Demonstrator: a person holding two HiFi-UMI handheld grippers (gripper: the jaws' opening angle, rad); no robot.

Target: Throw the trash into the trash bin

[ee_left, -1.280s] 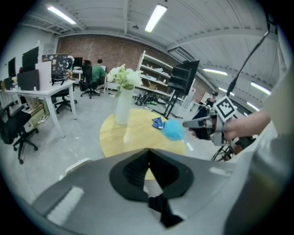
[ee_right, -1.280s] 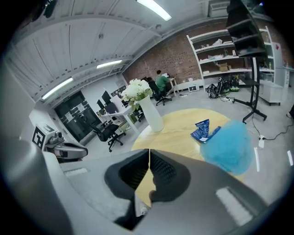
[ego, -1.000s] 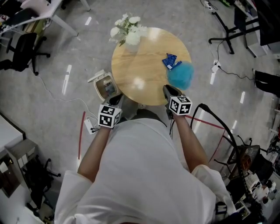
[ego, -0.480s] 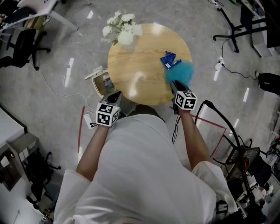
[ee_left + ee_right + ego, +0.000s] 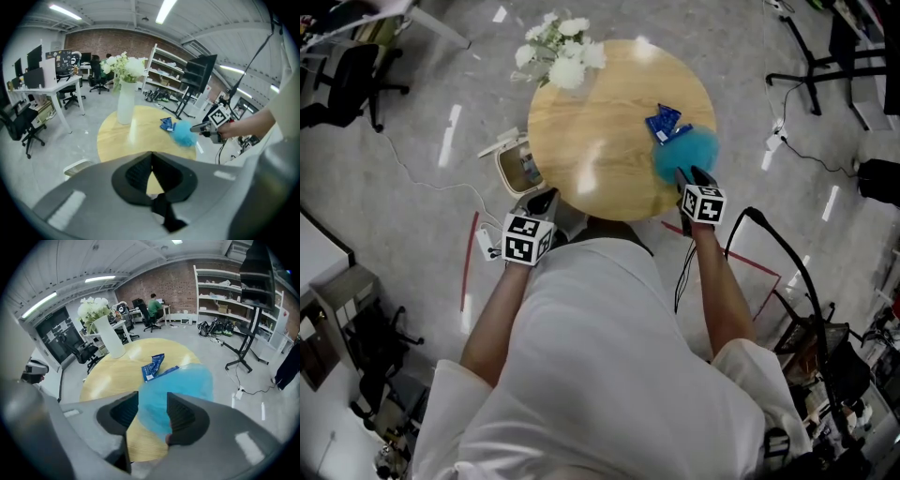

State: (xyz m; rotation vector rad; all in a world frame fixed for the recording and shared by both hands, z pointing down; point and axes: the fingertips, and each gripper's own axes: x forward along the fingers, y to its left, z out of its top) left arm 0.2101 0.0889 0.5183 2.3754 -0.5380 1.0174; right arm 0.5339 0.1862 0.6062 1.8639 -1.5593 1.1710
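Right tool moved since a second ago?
Yes: the right tool advanced over the edge of the round table to the blue puff; its jaws have just been opening, with the puff between them.

I stand at a round wooden table (image 5: 600, 141) on a glossy grey floor (image 5: 412, 216). Beyond the table runs a brick wall (image 5: 93, 40) lined with white shelves (image 5: 225, 301). A black office chair (image 5: 342, 86) sits well off to the table's left, and strip lights (image 5: 164, 9) hang overhead.

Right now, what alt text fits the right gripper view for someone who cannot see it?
The right tongs, jaws apart and just opening, have a fluffy blue wad between them, ungripped, on a round wooden table. Beyond sit a blue wrapper and a white vase of flowers.
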